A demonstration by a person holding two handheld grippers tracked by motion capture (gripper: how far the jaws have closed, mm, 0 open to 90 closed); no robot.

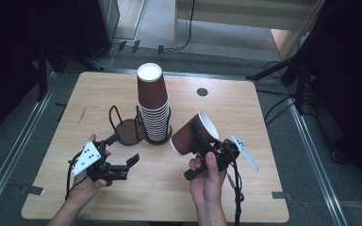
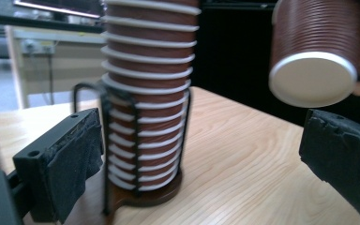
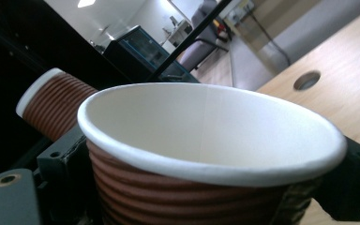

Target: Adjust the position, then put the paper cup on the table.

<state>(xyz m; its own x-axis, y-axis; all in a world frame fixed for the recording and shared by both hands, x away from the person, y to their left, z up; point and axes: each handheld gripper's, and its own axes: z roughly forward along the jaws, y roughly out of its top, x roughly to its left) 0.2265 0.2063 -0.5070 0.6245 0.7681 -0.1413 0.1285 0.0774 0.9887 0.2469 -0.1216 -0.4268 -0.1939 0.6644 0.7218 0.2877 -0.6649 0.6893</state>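
— Where is the cup?

— The right tool point(image 1: 202, 141) is clenched on 1 brown ribbed paper cup point(image 1: 194, 133), tilted, above the surface point(image 1: 264, 188) toward its near right part, just right of the cup stack point(image 1: 152, 108).

— And the other hand?

— The left tool point(image 1: 122, 165) hangs released, jaws spread wide, near the surface's near left edge, in front of the wire holder point(image 1: 125, 126).

— Room to move?

— Bare wood lies between both tools and along the near edge; the stack stands mid-surface, well apart from every edge.
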